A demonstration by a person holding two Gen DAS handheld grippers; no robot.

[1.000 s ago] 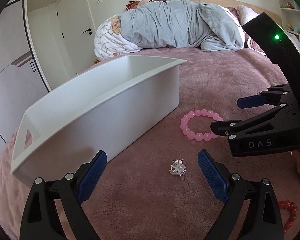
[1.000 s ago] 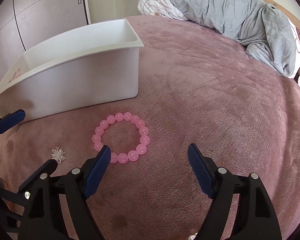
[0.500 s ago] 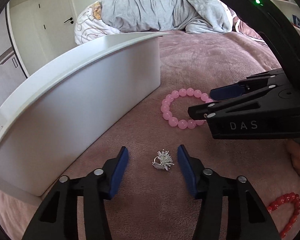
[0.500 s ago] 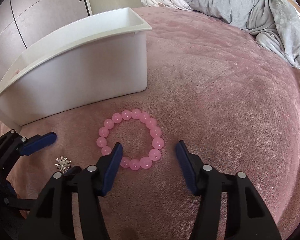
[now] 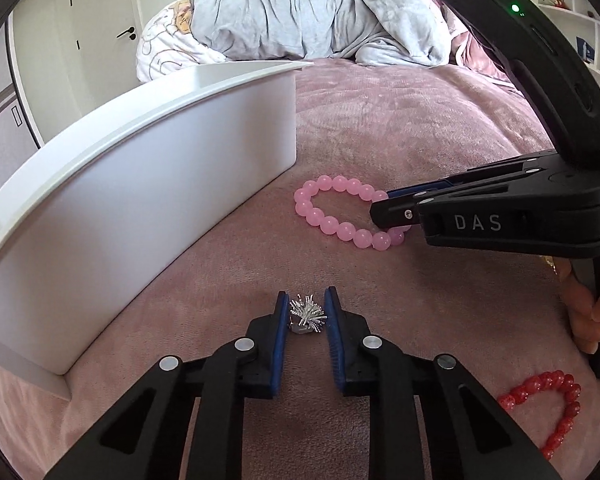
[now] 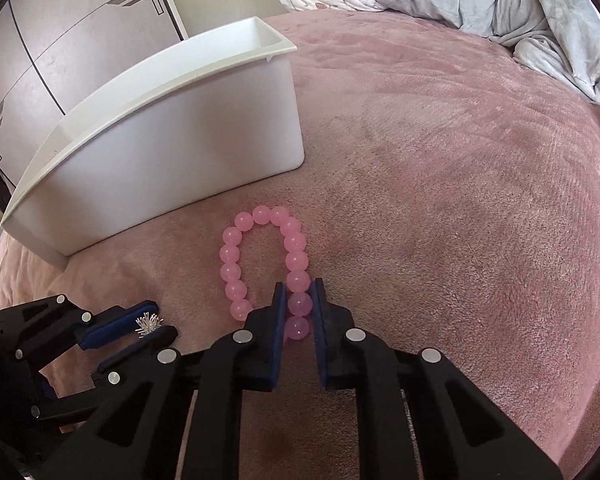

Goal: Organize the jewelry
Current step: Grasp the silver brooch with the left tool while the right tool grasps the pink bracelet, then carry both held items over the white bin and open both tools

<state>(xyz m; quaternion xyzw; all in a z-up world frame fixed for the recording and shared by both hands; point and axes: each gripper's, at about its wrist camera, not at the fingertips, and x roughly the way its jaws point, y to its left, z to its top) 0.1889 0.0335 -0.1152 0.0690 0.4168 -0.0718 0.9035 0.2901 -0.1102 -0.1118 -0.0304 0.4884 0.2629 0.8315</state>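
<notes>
White bin (image 5: 148,184) stands at ten o'clock on the mauve bedspread (image 6: 440,184); left gripper (image 5: 308,312), jaws just closed, pinches the silver brooch (image 5: 307,315) at six o'clock; right gripper (image 6: 298,308), likewise just closed, clamps the pink bead bracelet (image 6: 236,256) at its near side; red bracelet (image 5: 556,400) lies at four o'clock.

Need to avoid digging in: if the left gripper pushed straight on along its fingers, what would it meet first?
Most likely the pink bedspread itself: the left gripper points steeply down, shut on the silver brooch lying there. The white bin sits off to its left, seemingly outside that line.
</notes>
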